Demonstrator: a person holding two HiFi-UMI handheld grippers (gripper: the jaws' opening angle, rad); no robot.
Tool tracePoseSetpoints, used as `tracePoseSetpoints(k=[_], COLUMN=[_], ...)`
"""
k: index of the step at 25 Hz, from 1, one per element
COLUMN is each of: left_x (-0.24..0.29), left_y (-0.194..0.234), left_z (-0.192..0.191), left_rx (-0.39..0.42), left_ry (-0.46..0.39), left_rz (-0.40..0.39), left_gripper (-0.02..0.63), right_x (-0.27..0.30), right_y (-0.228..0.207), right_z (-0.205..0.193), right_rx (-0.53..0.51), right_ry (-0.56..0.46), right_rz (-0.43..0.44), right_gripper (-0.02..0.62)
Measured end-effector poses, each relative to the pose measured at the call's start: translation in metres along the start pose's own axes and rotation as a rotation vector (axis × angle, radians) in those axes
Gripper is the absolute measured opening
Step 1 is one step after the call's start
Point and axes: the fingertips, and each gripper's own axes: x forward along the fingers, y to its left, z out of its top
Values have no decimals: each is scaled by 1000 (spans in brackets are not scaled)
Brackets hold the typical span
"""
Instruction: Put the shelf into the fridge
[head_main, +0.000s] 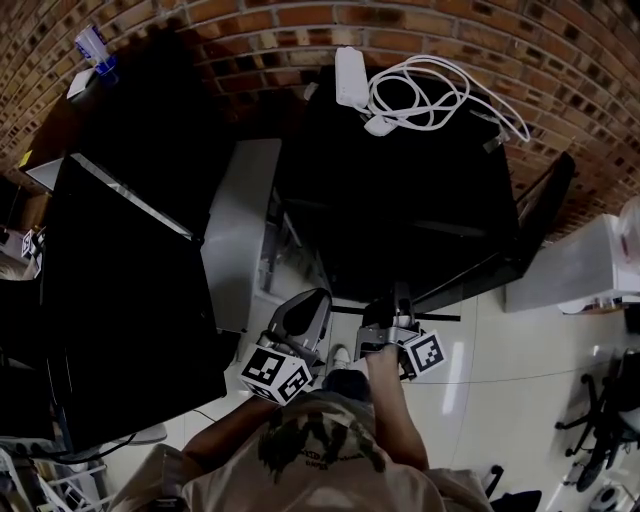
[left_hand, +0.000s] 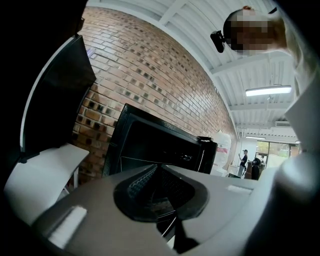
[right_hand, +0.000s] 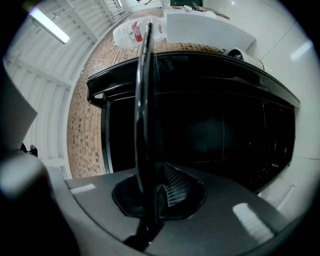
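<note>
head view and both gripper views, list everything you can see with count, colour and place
fridge: one, black, centre, against the wall
brick wall: one, red-brown, behind
power strip: one, white, with its cable on the fridge top
tall unit: one, black with a grey side, left of the fridge
table: one, white, right
shelf: one, dark, edge-on between the right jaws
left gripper: one, grey, jaws together, apparently on the shelf
right gripper: one, grey, shut on the shelf
</note>
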Motion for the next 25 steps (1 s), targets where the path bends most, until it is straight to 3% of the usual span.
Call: tracePoseSetpoints(k=[25], left_x=[47], left_y=[3], left_z=[-6], left_rx=[-22], left_ry=[4], left_rz=[-9], left_gripper=[-3], right_x=[74], right_y=[-18], right_z=[12], right_rx=[13], right_ry=[-33], right_rz=[-10], right_gripper=[9])
